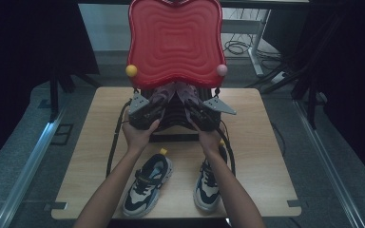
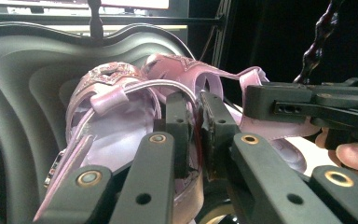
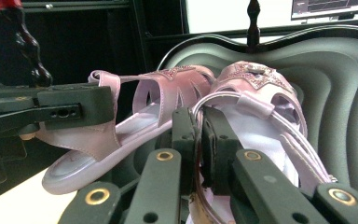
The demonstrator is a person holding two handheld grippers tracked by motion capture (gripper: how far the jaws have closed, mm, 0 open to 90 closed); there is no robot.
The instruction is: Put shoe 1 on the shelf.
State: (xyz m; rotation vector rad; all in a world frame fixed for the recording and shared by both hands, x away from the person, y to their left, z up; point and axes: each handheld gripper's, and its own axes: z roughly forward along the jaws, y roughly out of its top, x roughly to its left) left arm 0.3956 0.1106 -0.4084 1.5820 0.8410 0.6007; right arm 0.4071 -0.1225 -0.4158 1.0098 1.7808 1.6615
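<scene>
Gripping pink sandals (image 1: pixel 177 93) | both tongs clenched on straps | wooden table (image 1: pixel 261 156) | dark room

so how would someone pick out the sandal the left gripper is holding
Start at the big red wavy lid standing open at the table's far edge. Below it, two pink sandals sit in the dark case; the left gripper is shut on the left sandal, gripping its heel strap, its glittery toe pointing away.
</scene>
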